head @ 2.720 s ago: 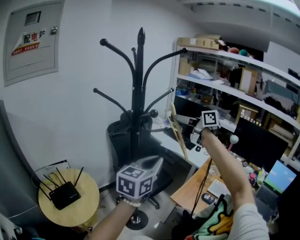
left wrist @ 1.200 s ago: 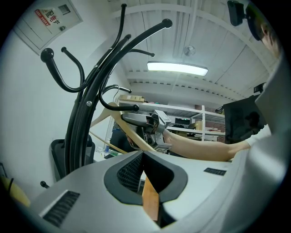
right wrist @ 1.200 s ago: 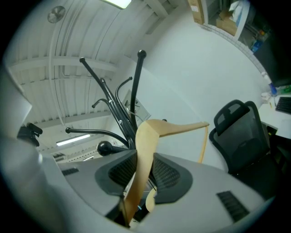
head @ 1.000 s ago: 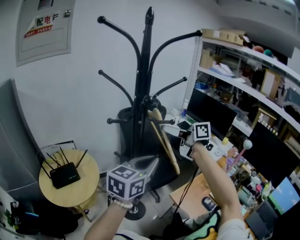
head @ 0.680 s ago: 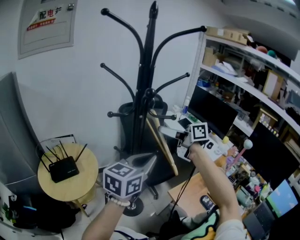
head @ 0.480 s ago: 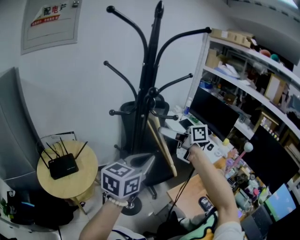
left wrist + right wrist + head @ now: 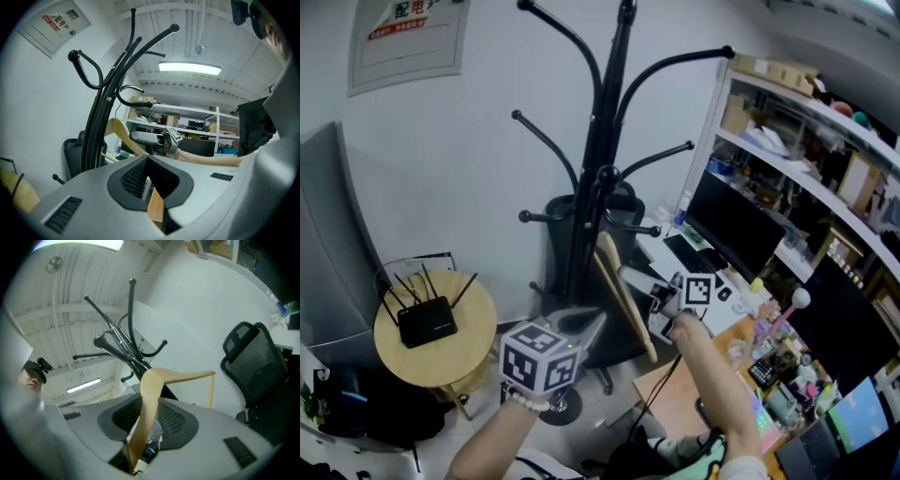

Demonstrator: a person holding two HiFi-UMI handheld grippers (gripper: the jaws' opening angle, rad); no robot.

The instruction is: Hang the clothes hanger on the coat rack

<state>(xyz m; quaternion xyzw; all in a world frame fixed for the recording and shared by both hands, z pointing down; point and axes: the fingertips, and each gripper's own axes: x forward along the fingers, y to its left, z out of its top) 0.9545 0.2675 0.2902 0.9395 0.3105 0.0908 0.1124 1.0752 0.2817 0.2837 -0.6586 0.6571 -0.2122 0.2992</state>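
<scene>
Evidently the right gripper [image 7: 149, 408] is clamping one arm of the wooden hanger [image 7: 623, 298], carrying it tilted close against the coat rack's [image 7: 598, 159] lower pegs, probably so its top can catch one. The left gripper [image 7: 147, 158], jaws pressed together on nothing, is waiting below the rack. Cardboard boxes [image 7: 769, 70] right of the rack are showing no contents.

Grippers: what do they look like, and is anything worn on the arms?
The left gripper and right gripper match. Each has a light grey moulded shell tapering to two jaws lined with black ribbed pads. Each carries a white cube printed with black square markers. There is a pale bead bracelet on the left wrist, and both forearms are bare of sleeves.
</scene>
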